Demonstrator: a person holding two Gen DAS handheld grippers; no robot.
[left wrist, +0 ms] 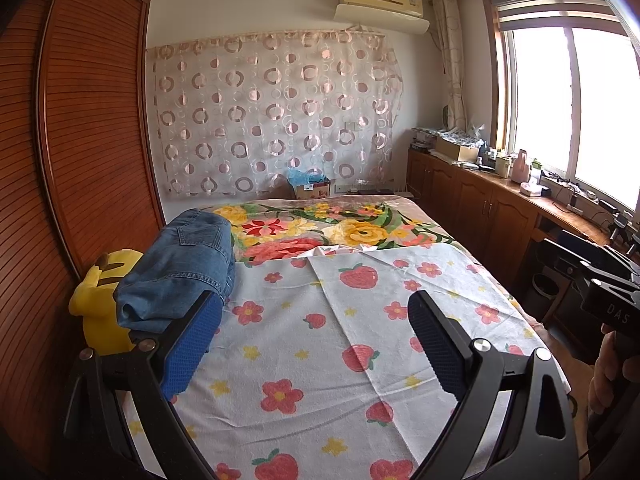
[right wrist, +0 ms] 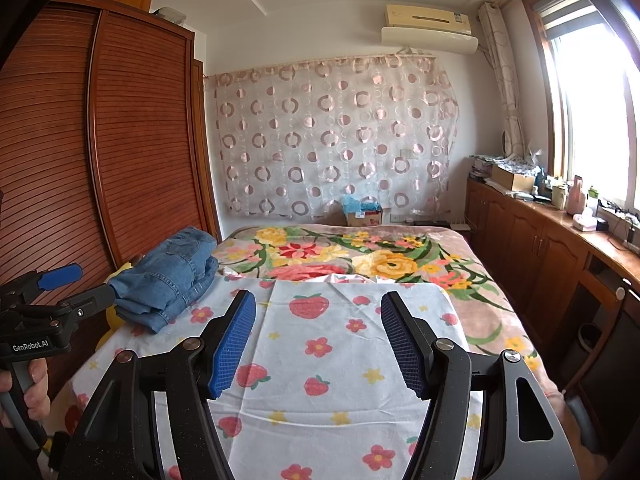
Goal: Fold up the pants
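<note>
The left gripper is wide open and holds nothing. Between its blue pads there is only the white sheet with strawberries and flowers on it. The right gripper is open too, a bit less wide, and it is empty as well. It also looks down at the sheet. Both claws hang just above the near part of the bed.

The jeans are not in either claw. They sit in a neat folded pile at the left edge of the sheet, near the brown wardrobe. In the left wrist view the pile is just past the left pad, and I cannot tell if the two touch. A yellow plush toy peeks out from under the pile. Farther back lies the big flowery blanket.

I think the folding is done, or almost done, because the jeans already look flat and stacked. The next move may be just a check of the pile. If an edge sticks out, the left claw is nearest and should reach over, pinch the cloth softly, and tuck it in. It should not knock the pile off the side of the bed.
</note>
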